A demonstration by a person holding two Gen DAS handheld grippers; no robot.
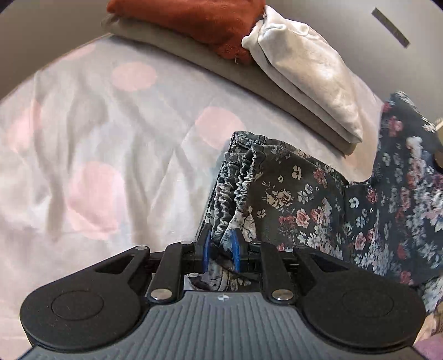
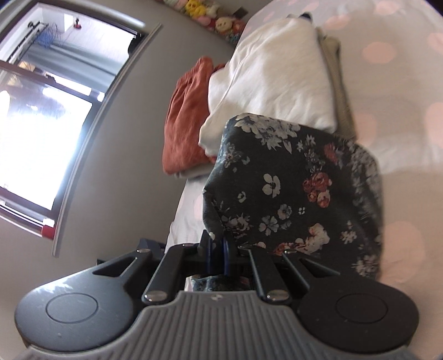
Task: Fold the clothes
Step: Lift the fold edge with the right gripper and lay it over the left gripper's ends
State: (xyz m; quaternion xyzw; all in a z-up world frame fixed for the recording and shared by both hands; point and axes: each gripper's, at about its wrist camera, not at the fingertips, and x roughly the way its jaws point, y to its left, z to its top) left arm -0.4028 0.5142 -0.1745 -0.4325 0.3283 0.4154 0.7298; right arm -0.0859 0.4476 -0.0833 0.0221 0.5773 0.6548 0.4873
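- Left tool (image 1: 220,245): blue pads narrow, clamped on the gathered elastic waistband of the dark floral-print fabric garment (image 1: 318,205).
- Right tool (image 2: 218,249): pads nearly together, gripping another edge of the same garment (image 2: 293,188), which drapes forward from the fingers.
- The garment hangs between both tools above the bed with white, pink-dotted sheet (image 1: 97,138).
- Beyond it lies a stack: rust-orange folded cloth (image 1: 199,19), white folded cloth (image 1: 313,77), grey-beige folded cloth (image 1: 193,55) beneath.
- The garment's lower part is cut off in the left wrist view; its overall shape cannot be determined.
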